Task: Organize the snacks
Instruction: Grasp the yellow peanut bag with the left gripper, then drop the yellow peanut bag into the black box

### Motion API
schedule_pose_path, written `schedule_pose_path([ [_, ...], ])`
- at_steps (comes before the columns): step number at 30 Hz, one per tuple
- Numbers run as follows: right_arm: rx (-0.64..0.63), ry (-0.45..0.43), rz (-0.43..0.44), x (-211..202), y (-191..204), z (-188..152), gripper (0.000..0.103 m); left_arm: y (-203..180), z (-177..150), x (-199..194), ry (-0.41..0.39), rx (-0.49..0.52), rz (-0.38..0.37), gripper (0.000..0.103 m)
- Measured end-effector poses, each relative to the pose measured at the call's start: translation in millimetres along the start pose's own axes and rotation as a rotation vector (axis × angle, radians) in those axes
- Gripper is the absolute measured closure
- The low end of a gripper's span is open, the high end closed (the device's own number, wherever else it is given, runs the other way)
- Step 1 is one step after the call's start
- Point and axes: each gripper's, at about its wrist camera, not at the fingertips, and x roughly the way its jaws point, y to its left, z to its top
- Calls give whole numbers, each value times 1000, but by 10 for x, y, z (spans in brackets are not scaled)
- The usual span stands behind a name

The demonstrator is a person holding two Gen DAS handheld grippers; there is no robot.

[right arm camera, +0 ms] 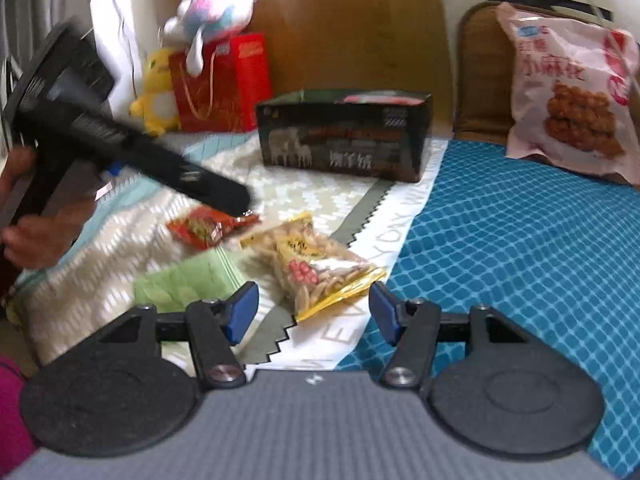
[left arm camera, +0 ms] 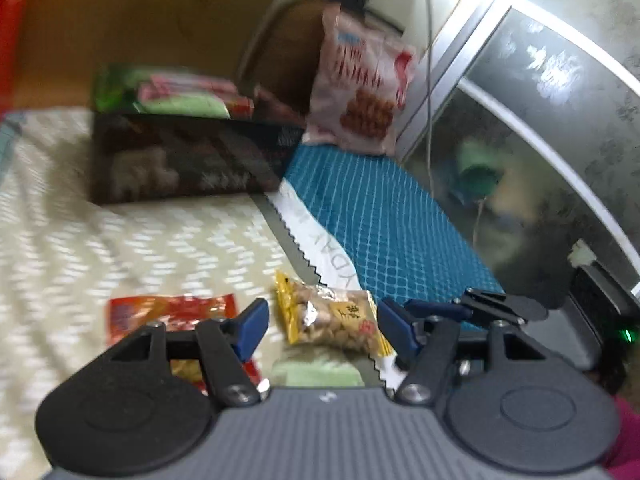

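Right wrist view: bed (right arm camera: 520, 240) carries a dark snack box (right arm camera: 344, 136), part filled. Yellow peanut packet (right arm camera: 316, 264) lies loose ahead of the right hand-held gripper (right arm camera: 314, 314), jaws apart, empty. Left hand-held gripper (left arm camera: 322, 330) likewise apart, empty. Judged: pickup pending; close on packet. Box contents blurred.

Daylight glares white at the top right of my left wrist view, washing out the glass door (left arm camera: 560, 80) frame. Both views are motion-blurred, perhaps most on the box (left arm camera: 188, 156), and bend at the edges.
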Motion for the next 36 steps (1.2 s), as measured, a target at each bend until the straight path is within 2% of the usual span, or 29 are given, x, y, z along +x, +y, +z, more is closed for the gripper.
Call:
schedule_pose_path([
  [2, -14, 6, -13, 97, 2, 5, 48, 14, 46, 233, 47, -10, -13, 42],
  [3, -31, 1, -27, 116, 15, 28, 66, 21, 58, 345, 69, -11, -4, 44],
  [4, -35, 0, -29, 131, 13, 71, 68, 25, 56, 446, 94, -16, 1, 46],
  [6, -23, -32, -17, 131, -35, 163, 71, -18, 50, 493, 82, 4, 12, 58],
  [11, -53, -139, -6, 195, -38, 514, 71, 4, 234, 252, -7, 12, 23, 59],
  [15, -116, -238, -32, 329, 27, 855, 72, 78, 503, 8, -126, 16, 51, 59],
  [19, -153, -272, -40, 630, -25, 1188, 72, 243, 835, -179, -249, -3, 79, 58],
  [21, -178, -270, -75, 822, -47, 1318, 71, 357, 982, -171, -286, -8, 112, 57],
  [24, -190, -243, -158, 1092, -128, 1416, 69, 524, 1183, -56, -303, -43, 149, 56],
  [26, -177, -240, -217, 1184, -189, 1429, 69, 625, 1292, 55, -302, -64, 188, 52],
  [29, -109, -255, -204, 1097, -278, 1393, 68, 725, 1346, 222, -272, -83, 225, 49],
  [31, -98, -272, -209, 981, -281, 1337, 61, 745, 1315, 265, -257, -93, 211, 46],
  [33, -85, -285, -201, 843, -262, 1284, 61, 721, 1254, 256, -253, -82, 197, 46],
  [36, -55, -297, -143, 672, -223, 1218, 60, 657, 1161, 182, -268, -74, 188, 46],
])
